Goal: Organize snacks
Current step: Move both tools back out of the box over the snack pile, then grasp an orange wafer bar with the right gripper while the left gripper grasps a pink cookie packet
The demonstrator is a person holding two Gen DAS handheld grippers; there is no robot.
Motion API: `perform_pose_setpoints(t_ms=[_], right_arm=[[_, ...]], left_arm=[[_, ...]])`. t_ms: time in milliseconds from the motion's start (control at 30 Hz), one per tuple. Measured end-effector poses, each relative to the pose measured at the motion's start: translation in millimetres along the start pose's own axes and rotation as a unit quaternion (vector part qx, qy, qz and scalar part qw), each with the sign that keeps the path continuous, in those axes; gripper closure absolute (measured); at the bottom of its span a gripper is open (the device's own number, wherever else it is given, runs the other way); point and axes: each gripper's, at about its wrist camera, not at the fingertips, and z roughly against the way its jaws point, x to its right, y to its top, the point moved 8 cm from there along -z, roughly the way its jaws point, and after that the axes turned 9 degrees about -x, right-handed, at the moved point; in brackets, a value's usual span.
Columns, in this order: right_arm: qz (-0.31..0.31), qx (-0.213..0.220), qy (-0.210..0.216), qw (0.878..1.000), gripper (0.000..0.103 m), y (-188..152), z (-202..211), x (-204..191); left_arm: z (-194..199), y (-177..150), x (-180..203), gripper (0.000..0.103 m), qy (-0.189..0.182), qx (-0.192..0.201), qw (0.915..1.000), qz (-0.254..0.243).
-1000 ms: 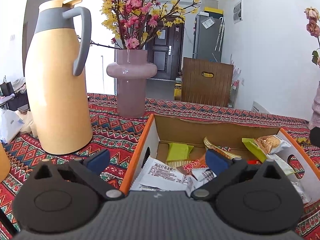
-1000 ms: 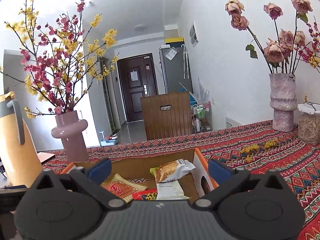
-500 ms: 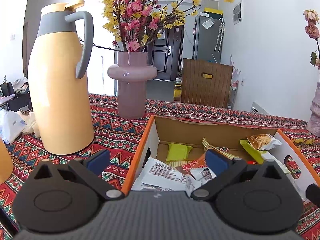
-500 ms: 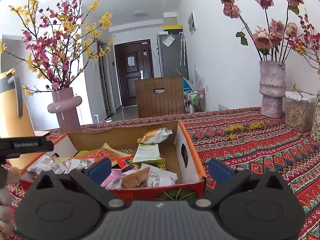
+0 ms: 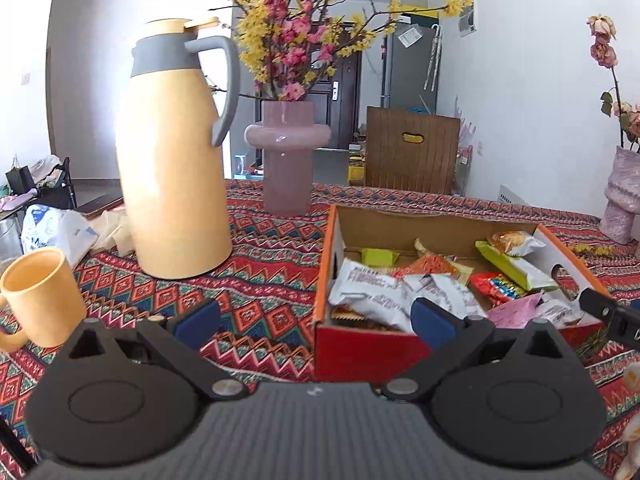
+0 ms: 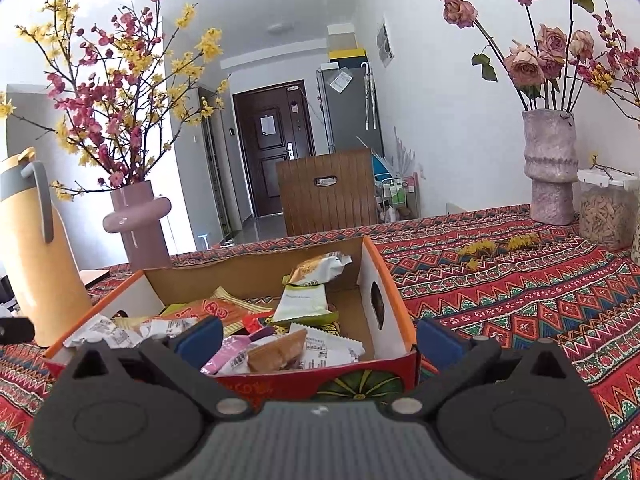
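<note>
The box (image 5: 362, 354) of snacks (image 5: 374, 294) sits on the patterned cloth (image 5: 276, 280) of the counter, open-topped, with orange rims and a red front wall. Wrapped packets fill it: white ones at its left end, orange (image 6: 212, 310) and green (image 5: 378, 257) ones toward the back wall, a pink one (image 6: 232, 354) and a tan one (image 6: 278, 354) at the front. The left tongs (image 5: 316, 320) stand open and empty before the box's front left corner; the right tongs (image 6: 318, 338) stand open and empty before its front right corner. Left of the box stand a yellow jug (image 5: 174, 168) and, nearer the counter's left edge, a yellow mug (image 5: 38, 296). Behind the box, a pink vase (image 5: 286, 158) holds blossom branches. Toward the right end stand a rough vase (image 6: 550, 168) of roses and a jar (image 6: 604, 210).
</note>
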Motion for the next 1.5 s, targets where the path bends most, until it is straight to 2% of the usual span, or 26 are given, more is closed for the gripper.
perform_pose_setpoints(t_ms=[100,200,267,500,700,1100,1300,1500], right_arm=[[0.004,-0.002,0.001,1.000,0.000,-1.0,-0.7,-2.0],[0.008,-0.005,0.000,1.000,0.000,-2.1,-2.5,-3.5],[0.011,-0.008,-0.001,1.000,0.000,-3.5,-3.7,-4.7],[0.019,-0.010,-0.006,1.000,0.000,-5.8,-4.9,-7.4],[0.038,-0.003,0.004,0.999,0.000,-12.2,18.9,-19.7],[0.087,-0.072,0.042,0.993,0.000,-63.1,48.4,-58.7],[0.119,-0.101,0.065,0.986,0.000,-74.1,38.7,-93.2],[0.117,-0.115,0.055,0.985,0.005,-68.2,20.5,-105.8]], left_arm=[[-9.9,-16.9,-15.2,0.000,0.009,0.003,0.9999,0.012],[-27.6,-30.7,-21.2,0.000,0.008,-0.016,0.9996,0.021],[-32.8,-31.7,-21.8,0.000,0.003,-0.029,0.9993,0.022],[-32.0,-32.8,-23.3,0.000,-0.009,-0.030,0.9991,0.027],[-31.7,-33.2,-22.9,0.000,-0.017,-0.031,0.9990,0.028],[-22.1,-34.7,-20.1,0.000,-0.036,-0.039,0.9984,0.016],[-7.2,-39.7,-23.8,0.000,-0.049,-0.038,0.9980,0.001],[-22.4,-49.0,-30.2,0.000,-0.056,-0.051,0.9971,0.009]])
